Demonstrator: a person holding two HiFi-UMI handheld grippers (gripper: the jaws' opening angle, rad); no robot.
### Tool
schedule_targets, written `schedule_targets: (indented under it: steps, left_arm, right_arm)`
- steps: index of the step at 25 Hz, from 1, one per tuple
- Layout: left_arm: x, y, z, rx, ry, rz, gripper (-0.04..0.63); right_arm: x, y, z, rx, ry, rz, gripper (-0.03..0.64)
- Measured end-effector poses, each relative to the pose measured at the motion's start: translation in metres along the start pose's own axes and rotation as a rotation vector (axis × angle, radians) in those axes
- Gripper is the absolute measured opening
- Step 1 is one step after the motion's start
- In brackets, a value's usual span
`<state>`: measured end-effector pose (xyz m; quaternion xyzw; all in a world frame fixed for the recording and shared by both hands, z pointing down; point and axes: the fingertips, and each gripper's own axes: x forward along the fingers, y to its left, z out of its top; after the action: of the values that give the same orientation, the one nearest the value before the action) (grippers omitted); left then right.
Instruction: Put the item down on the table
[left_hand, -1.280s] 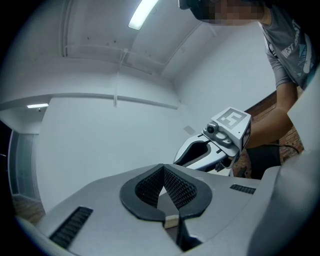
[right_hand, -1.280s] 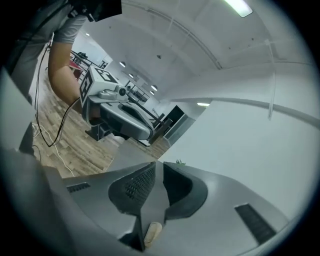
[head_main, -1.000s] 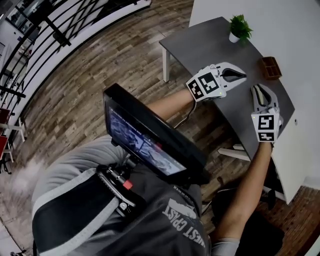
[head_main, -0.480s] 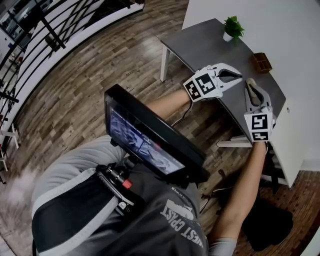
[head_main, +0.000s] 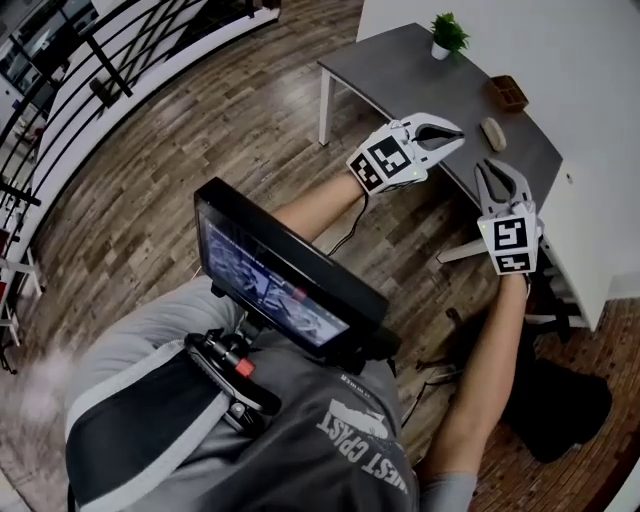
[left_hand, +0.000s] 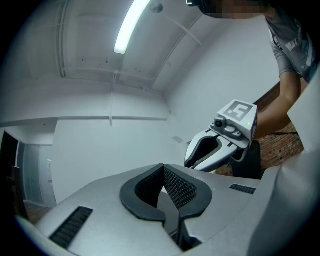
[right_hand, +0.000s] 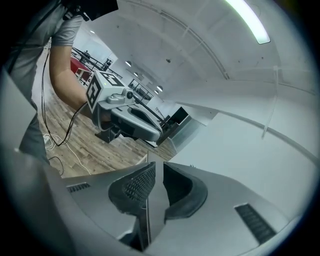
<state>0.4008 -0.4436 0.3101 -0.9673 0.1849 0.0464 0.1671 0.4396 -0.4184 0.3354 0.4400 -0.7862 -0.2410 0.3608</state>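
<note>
Left gripper (head_main: 452, 136) hangs at the counter (head_main: 400, 70) edge, jaws pressed together, empty — right gripper (head_main: 492, 170) near it, jaws barely parted, empty. A beige item (head_main: 492, 132) lies on the counter

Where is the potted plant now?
In the head view, the potted plant stands at the far end of the grey table, upper right, beyond the wooden box.

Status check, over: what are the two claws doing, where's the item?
Left gripper shut, empty; right gripper barely open, empty. Beige item lying on grey table, clear of both. Plant and wooden box stand apart, nothing blocking.
</note>
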Motion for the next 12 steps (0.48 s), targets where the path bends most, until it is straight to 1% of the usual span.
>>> schedule_targets:
  steps: [2, 4, 6, 8, 12]
  left_arm:
    - [-0.005, -0.04, 0.004, 0.018, 0.018, -0.009, 0.0]
    - [-0.016, -0.076, 0.011, 0.011, 0.024, -0.019, 0.0]
    - [-0.034, -0.104, 0.02, 0.002, 0.034, -0.026, 0.0]
    - [-0.051, -0.122, 0.031, 0.004, 0.042, -0.027, 0.0]
    - [-0.089, -0.142, 0.053, 0.015, 0.044, -0.023, 0.0]
  right_arm:
    - [-0.039, 0.021, -0.007, 0.009, 0.004, -0.006, 0.046]
    - [-0.072, 0.042, -0.011, 0.018, 0.016, -0.005, 0.046]
    - [-0.096, 0.062, -0.006, 0.028, 0.02, 0.002, 0.046]
    - [-0.116, 0.078, 0.004, 0.032, 0.015, 0.002, 0.046]
    - [-0.138, 0.111, 0.033, 0.036, -0.004, 0.009, 0.046]
